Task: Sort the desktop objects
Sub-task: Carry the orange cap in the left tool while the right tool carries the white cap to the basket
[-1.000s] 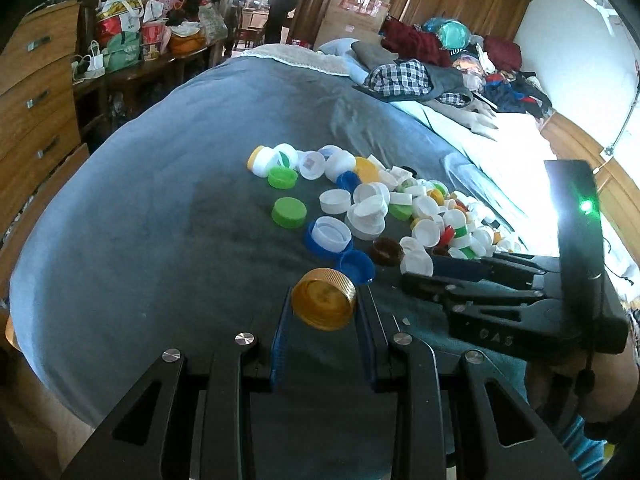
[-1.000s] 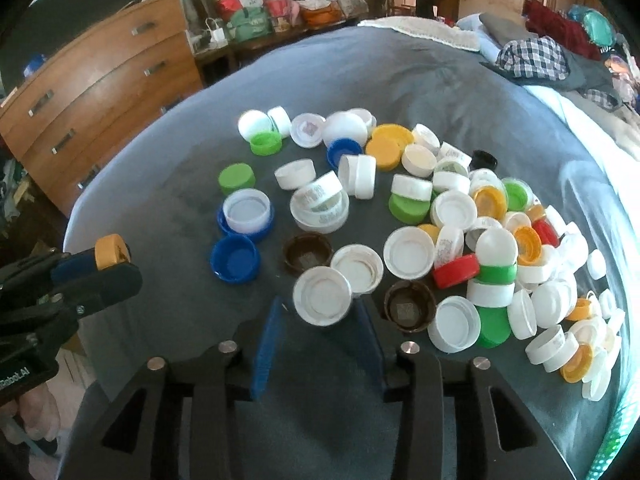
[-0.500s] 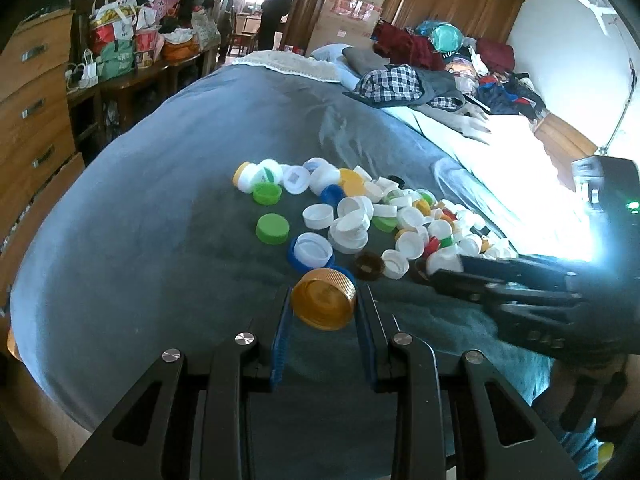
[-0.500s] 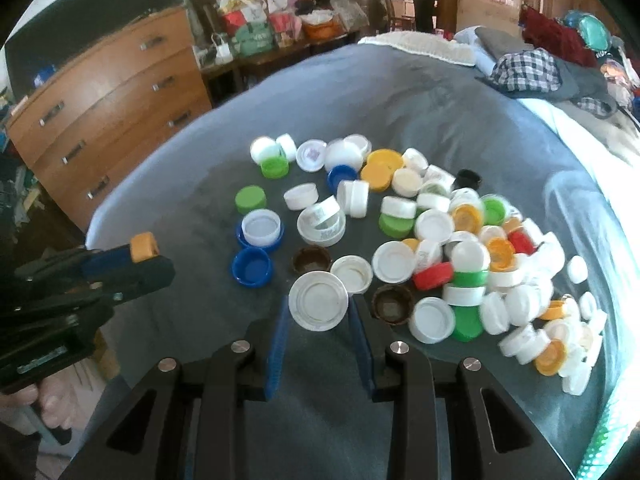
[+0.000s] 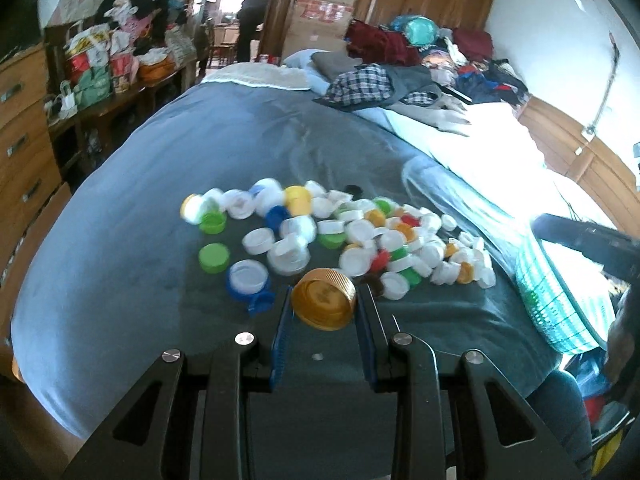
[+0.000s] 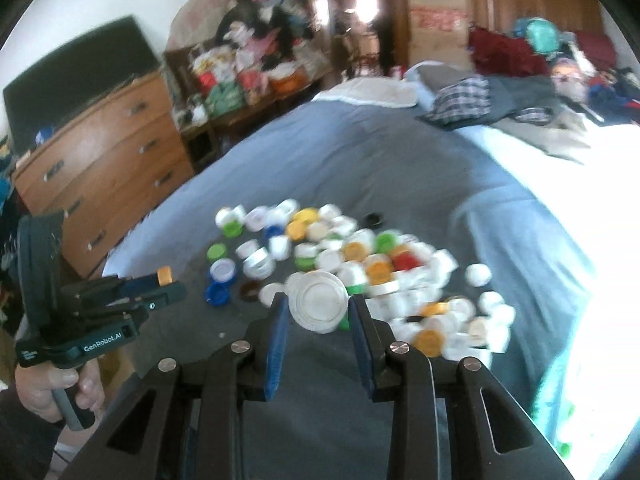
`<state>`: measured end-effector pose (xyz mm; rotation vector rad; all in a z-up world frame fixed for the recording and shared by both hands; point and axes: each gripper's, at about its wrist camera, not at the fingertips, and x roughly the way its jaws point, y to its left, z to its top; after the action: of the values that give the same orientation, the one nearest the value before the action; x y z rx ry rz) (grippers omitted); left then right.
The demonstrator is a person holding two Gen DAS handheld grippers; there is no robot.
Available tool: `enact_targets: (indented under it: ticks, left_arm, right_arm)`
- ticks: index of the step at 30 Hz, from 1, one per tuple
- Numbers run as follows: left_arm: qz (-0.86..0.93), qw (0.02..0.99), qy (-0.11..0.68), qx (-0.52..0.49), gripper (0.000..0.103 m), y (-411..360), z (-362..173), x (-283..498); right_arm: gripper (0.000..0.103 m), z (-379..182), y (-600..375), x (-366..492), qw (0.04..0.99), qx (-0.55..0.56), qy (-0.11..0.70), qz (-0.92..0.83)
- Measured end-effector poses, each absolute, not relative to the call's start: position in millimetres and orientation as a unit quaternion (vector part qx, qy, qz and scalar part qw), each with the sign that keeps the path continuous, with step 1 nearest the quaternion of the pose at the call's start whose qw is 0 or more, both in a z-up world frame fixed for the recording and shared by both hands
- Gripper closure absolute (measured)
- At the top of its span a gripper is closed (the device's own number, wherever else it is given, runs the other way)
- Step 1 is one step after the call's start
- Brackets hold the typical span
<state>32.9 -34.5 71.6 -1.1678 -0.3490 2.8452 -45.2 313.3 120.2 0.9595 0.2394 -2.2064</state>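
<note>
A heap of bottle caps (image 5: 360,236) in white, green, blue, orange and red lies on the grey-blue bed cover (image 5: 120,248). My left gripper (image 5: 324,304) is shut on an orange ribbed cap (image 5: 323,304), held above the cover's near edge. My right gripper (image 6: 318,308) is shut on a white cap (image 6: 318,306), lifted over the near side of the heap of caps (image 6: 360,272). In the right wrist view the left gripper (image 6: 160,280) shows at the left with the orange cap (image 6: 165,275) at its tip, a hand (image 6: 52,396) on its handle.
A wooden dresser (image 6: 108,168) stands left of the bed. Clothes and a plaid shirt (image 5: 360,84) lie at the far end. A green-and-white mesh basket (image 5: 560,304) sits at the bed's right edge. A person (image 5: 250,16) stands in the far doorway.
Both grippers rose and drew back from the heap. The right one closed on the white cap and lifted it off the cover. The left kept the orange cap.
</note>
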Motion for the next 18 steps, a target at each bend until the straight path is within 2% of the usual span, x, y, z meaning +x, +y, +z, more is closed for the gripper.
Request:
enact_targets:
  ticks: [13, 18]
  left_arm:
    - [0.915, 0.073, -0.062, -0.392, 0.077, 40, 92, 3]
    - [0.912, 0.122, -0.026, -0.39, 0.077, 98, 106, -23]
  right_arm:
    - [0.07, 146, 475, -68, 0.236, 0.357, 0.015, -0.904]
    - [0.07, 141, 530, -72, 0.194, 0.363, -0.012, -0.911]
